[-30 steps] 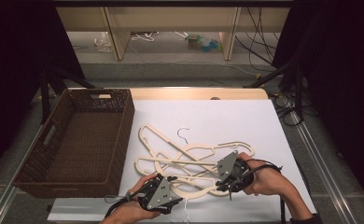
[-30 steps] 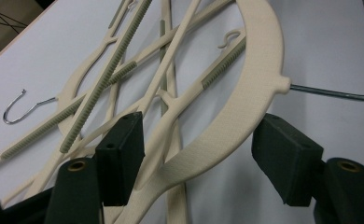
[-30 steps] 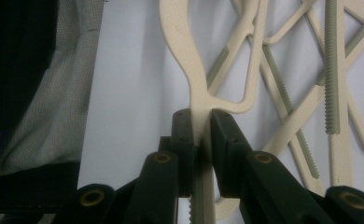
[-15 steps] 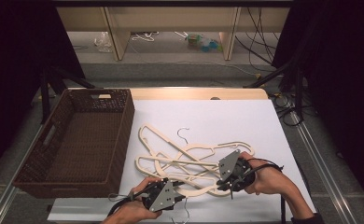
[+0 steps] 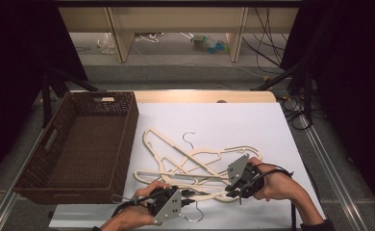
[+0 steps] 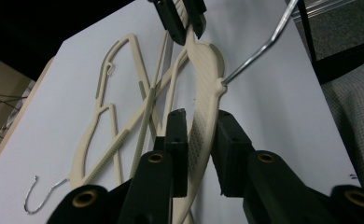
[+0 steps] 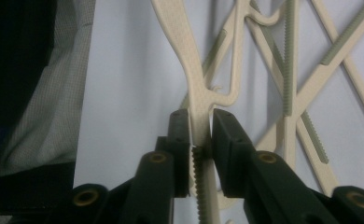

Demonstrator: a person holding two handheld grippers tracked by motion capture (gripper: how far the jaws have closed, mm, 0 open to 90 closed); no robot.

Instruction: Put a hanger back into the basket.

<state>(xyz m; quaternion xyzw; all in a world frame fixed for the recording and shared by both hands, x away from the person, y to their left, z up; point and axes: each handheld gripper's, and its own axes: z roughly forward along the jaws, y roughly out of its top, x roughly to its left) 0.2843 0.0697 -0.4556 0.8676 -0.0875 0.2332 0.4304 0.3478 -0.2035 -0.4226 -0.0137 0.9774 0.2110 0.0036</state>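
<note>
Several cream plastic hangers (image 5: pixel 185 159) lie tangled on the white table cover (image 5: pixel 243 125). The front hanger (image 5: pixel 209 196) has a metal hook (image 6: pixel 259 51), and both grippers hold it. My left gripper (image 5: pixel 190 195) at the table's front has just been closing; its jaws (image 6: pixel 201 135) pinch one ridged arm of that hanger (image 6: pixel 208 70). My right gripper (image 5: pixel 229 190) is shut on the other end. Its jaws (image 7: pixel 200 135) have just eased open slightly, with the hanger (image 7: pixel 182 42) still pressed between the pads. The right gripper (image 6: pixel 180 16) also shows at the top of the left gripper view.
A brown wicker basket (image 5: pixel 128 139) stands empty at the table's left, right beside the hanger pile. A loose wire hook (image 5: pixel 189 137) sticks up behind the pile. Bare white cover lies to the rear and right. Beyond the table are shelves and cables on the floor.
My left gripper has shifted a little to the right along the front edge and its jaws have closed on the front hanger's arm. The right hand has stayed in place.
</note>
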